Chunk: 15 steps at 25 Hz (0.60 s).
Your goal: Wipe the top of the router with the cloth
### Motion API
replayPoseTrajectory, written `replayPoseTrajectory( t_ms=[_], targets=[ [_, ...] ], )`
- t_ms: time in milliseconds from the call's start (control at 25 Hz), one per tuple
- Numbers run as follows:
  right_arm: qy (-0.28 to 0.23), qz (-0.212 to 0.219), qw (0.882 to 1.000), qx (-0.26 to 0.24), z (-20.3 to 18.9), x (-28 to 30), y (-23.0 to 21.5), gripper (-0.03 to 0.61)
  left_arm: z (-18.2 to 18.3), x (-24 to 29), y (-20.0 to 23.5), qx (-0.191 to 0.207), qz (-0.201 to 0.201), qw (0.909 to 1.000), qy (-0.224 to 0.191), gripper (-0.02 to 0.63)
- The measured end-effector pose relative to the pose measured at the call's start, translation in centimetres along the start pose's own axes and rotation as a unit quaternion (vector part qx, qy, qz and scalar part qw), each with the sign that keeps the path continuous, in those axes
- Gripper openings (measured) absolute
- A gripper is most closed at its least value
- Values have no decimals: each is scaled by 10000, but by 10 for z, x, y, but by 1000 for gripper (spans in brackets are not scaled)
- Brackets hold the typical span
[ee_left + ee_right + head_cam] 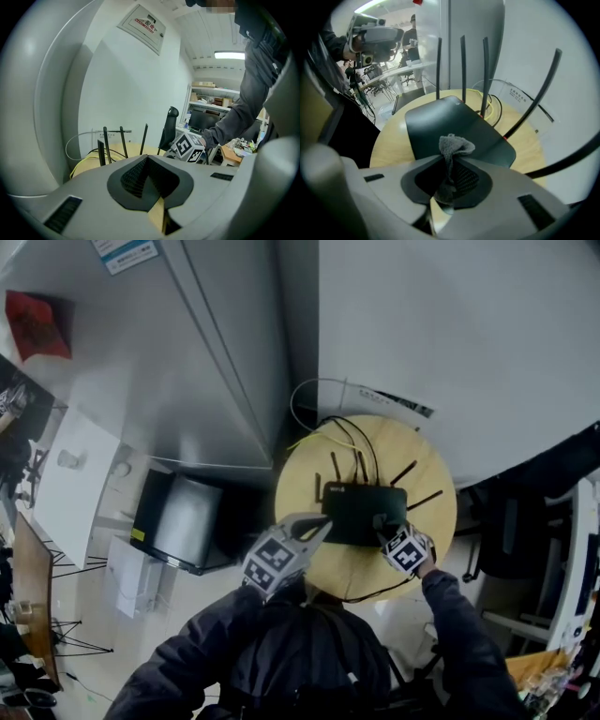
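The black router (364,512) lies flat on a round wooden table (309,479), its thin antennas (462,65) standing up at the far side. My right gripper (449,159) is shut on a small grey cloth (455,144), which bunches out of the jaws just over the near part of the router's top (454,124). In the head view the right gripper (382,526) sits at the router's front right corner. My left gripper (319,526) points at the router's front left edge. In its own view the left gripper (147,164) is shut with nothing in it.
Yellow and black cables (323,432) run off the table's back towards a white wall. A dark cabinet (178,521) stands on the floor left of the table, and a black chair (511,540) to the right. The person's dark sleeves fill the bottom of the head view.
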State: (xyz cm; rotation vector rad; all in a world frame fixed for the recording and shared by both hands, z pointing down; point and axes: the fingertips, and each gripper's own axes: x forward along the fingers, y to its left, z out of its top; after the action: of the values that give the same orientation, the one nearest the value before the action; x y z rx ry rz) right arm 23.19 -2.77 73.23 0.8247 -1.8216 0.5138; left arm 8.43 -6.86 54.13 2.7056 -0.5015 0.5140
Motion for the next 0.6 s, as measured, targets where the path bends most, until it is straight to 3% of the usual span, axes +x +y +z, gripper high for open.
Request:
replayPoseTrajectory(
  t_ms=[280,480,600],
  targets=[
    [-136,304,9993,140,-19,-10,42,71,-2,3,-13,39,-141,9999,37,-8],
    [-78,512,9986,134,-19,-11,37,71,-7,-2,-12,23,-71,10000,47,-8],
    [-257,240,9981,507,-12,-12,11,71,-9,-8,-9,-18,8,10000,35,-8]
  ],
)
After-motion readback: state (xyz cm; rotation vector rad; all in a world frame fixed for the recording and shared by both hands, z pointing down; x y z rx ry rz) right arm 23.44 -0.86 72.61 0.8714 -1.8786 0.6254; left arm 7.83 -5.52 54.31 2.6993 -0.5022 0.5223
